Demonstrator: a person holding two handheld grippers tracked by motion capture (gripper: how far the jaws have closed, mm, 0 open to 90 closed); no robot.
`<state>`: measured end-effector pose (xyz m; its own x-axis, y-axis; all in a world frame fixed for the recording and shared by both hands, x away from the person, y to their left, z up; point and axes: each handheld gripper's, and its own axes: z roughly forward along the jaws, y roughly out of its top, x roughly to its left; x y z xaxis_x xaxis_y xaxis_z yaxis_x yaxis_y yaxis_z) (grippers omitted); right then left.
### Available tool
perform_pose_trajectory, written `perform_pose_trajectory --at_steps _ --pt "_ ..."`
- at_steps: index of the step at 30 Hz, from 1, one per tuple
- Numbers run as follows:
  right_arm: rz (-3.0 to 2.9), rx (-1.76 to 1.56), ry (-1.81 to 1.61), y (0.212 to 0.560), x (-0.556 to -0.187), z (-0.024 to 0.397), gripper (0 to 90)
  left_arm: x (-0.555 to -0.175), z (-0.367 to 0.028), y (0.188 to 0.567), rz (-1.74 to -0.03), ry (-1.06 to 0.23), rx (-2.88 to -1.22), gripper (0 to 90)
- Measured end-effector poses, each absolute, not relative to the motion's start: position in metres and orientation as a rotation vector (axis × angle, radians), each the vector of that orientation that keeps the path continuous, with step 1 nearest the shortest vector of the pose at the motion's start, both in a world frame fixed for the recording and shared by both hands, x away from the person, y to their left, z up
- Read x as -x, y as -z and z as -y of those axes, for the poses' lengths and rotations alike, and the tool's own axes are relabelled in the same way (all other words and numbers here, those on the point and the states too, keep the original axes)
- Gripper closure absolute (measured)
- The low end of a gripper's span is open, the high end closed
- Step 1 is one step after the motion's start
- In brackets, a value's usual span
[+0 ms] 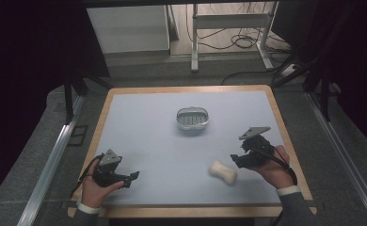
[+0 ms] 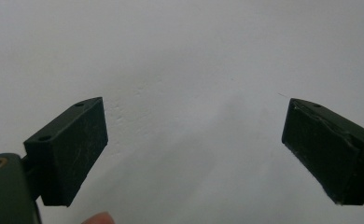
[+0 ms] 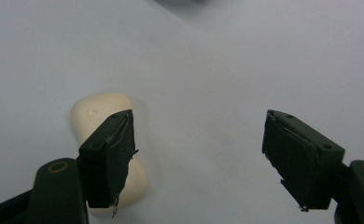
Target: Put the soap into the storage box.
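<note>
A cream, waisted bar of soap (image 1: 223, 173) lies on the pale mat near the front right. My right gripper (image 1: 236, 161) hovers just right of and behind it, jaws open and empty. In the right gripper view the soap (image 3: 100, 108) lies partly behind the left jaw and outside the gap of the gripper (image 3: 199, 117). An oval grey slatted soap dish (image 1: 192, 111) stands mid-table and looks empty. My left gripper (image 1: 133, 176) rests at the front left, pointing right. Its jaws (image 2: 194, 103) stand wide open over bare mat.
The mat (image 1: 163, 141) covers a wood-edged table (image 1: 186, 89). Metal rails run along both sides on the floor. A white cabinet and a frame with cables stand beyond the far edge.
</note>
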<state>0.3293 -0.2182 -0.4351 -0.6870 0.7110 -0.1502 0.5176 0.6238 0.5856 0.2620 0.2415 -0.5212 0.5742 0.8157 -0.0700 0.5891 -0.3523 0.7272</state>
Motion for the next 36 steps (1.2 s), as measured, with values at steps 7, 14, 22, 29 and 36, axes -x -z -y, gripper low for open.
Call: perform_pose_trajectory --at_steps 7,14,22,29,36 --pt "-2.540 -0.948 -0.692 0.440 -0.329 0.202 24.7 -0.262 -0.241 0.522 -1.115 -0.396 -2.078 7.3" --pt "-2.586 -0.940 -0.662 0.447 -0.329 0.193 24.6 -0.262 -0.241 0.522 -1.113 -0.397 -2.079 7.3" --pt "-2.665 -0.925 -0.627 0.457 -0.328 0.182 24.5 -0.263 -0.240 0.523 -1.112 -0.396 -2.085 7.2" --pt "-2.734 -0.923 -0.558 0.469 -0.328 0.172 24.5 -0.263 -0.239 0.523 -1.108 -0.390 -2.081 7.2" --pt "-2.779 -0.911 -0.476 0.481 -0.329 0.166 25.0 -0.262 -0.240 0.523 -1.108 -0.395 -2.078 7.2"
